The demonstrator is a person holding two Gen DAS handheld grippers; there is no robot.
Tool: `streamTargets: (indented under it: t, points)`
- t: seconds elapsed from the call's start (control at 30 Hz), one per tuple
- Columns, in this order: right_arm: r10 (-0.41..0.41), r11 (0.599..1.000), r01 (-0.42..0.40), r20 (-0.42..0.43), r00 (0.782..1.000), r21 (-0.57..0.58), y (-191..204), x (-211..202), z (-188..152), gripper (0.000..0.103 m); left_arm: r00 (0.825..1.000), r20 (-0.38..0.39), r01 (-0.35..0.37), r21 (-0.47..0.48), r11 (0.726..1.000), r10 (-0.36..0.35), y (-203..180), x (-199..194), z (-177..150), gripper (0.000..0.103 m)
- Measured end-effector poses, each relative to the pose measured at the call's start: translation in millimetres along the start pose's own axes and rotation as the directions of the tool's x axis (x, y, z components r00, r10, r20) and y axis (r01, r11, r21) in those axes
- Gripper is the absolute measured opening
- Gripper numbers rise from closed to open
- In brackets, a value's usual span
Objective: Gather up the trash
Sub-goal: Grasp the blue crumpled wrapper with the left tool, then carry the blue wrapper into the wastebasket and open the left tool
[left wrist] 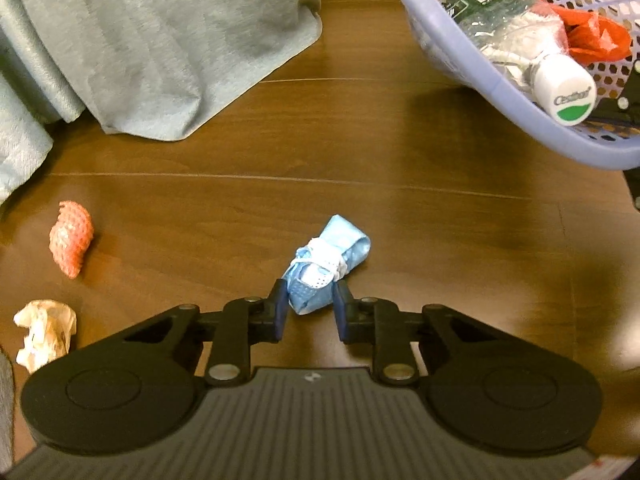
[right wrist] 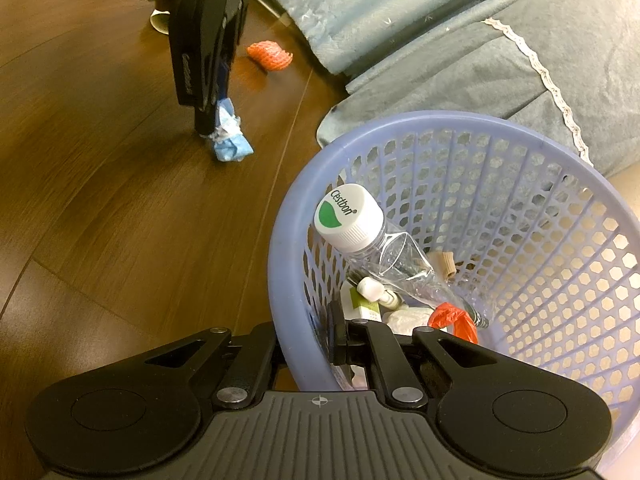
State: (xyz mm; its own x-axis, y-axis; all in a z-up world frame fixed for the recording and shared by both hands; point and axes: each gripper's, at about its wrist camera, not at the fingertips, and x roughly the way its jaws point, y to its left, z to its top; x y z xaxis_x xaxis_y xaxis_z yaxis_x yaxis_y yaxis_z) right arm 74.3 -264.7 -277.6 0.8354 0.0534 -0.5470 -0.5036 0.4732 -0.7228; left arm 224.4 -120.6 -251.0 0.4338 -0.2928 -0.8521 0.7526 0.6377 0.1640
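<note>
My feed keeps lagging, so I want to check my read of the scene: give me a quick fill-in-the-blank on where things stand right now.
1. The left claw is shut on the rolled-up ____ face mask.
2. The right claw grips the rim of the purple ____.
3. The bottle in the basket has a ____ cap.
4. The crumpled tissue lies on the wooden ____.

Missing words: blue; basket; white; floor

One basket (right wrist: 400, 128), one bottle (right wrist: 376, 240), three floor scraps (left wrist: 72, 238)
</note>
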Motion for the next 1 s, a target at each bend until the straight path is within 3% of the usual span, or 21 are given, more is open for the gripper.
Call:
streamTargets:
  t: [0.3, 0.73, 1.0]
  points:
    - [0.010, 1.000, -0.010, -0.005, 1.000, -0.005, 0, -5, 1, 0.002, 1.000, 0.004, 0.016, -0.037, 0.999, -0.016, -5, -33, -12, 0.016]
    - [0.056, 0.998, -0.055, 0.015, 0.998, -0.034, 10, -15, 13, 0.003, 0.998, 0.069, 0.023, -0.137, 0.990, -0.014, 4, -95, -15, 0.016]
    - [0.069, 0.997, -0.069, 0.021, 0.997, -0.037, 13, -16, 19, 0.003, 0.979, 0.199, 0.080, -0.134, 0.988, -0.053, -2, -148, 19, 0.016]
